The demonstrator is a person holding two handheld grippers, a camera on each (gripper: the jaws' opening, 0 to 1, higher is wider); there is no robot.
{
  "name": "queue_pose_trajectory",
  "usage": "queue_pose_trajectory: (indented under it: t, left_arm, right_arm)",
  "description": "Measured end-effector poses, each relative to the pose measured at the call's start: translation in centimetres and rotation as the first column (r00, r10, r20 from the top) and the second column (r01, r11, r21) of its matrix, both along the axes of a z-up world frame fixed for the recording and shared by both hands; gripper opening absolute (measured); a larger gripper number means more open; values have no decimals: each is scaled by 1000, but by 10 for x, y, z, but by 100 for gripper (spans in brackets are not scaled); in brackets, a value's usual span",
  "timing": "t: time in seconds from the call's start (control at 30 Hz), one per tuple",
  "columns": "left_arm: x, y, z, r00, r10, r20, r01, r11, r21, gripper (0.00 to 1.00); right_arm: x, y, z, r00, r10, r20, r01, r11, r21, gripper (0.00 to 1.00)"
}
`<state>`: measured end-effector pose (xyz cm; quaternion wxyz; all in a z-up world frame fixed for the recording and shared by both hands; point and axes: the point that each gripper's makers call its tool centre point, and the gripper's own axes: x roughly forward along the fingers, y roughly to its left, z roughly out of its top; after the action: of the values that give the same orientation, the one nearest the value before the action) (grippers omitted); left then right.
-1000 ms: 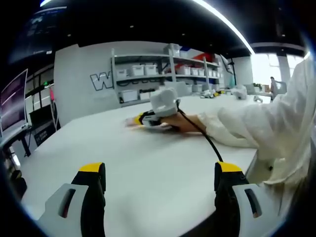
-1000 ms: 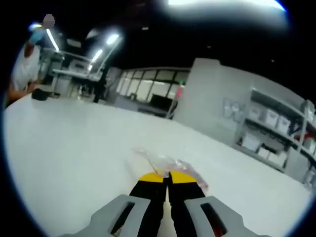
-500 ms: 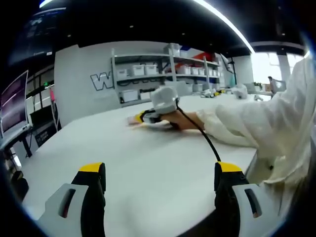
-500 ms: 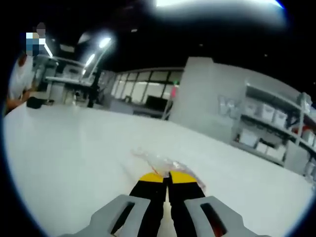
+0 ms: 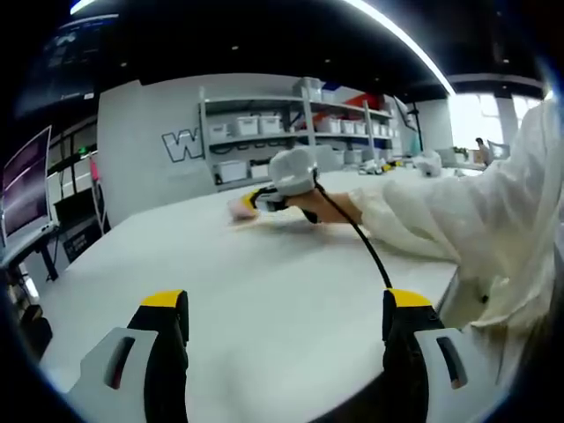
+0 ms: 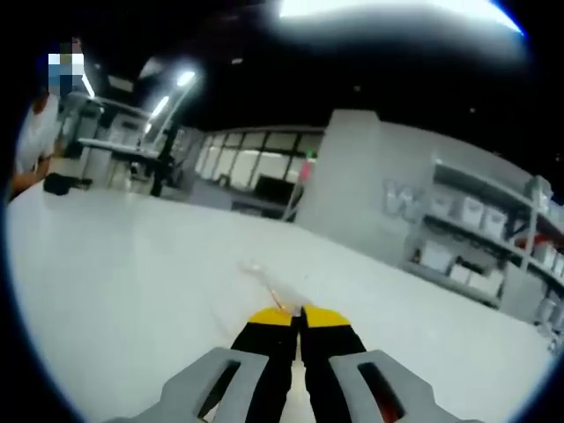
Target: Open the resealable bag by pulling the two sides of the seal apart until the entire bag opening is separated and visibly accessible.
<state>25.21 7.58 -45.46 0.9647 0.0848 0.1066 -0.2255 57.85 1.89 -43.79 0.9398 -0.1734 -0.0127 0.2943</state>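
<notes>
right tongs [image 6: 298, 315] closed on clear bag [image 6: 269, 286], white table [image 6: 115, 264]

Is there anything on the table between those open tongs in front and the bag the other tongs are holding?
Nothing visible. Bare white table lies between the open left tongs and the bag, pinched by the right tongs farther across.

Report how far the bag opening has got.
Done: the right gripper is shut on the resealable bag, which the left gripper view shows just above the white table. In hand: only that one-sided hold. Left: the left gripper is open, far from the bag, so the second side is ungrasped and no seal looks parted.
</notes>
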Motion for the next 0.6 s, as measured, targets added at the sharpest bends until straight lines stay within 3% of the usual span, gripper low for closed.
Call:
queue_pose_trajectory:
  t: [0.6]
  left_arm:
    - [-2, 4, -1, 1000, 10, 1, -10, 1000, -2, 90]
  right_arm:
    - [1, -6, 31, 997, -4, 73, 4, 1000, 3, 0]
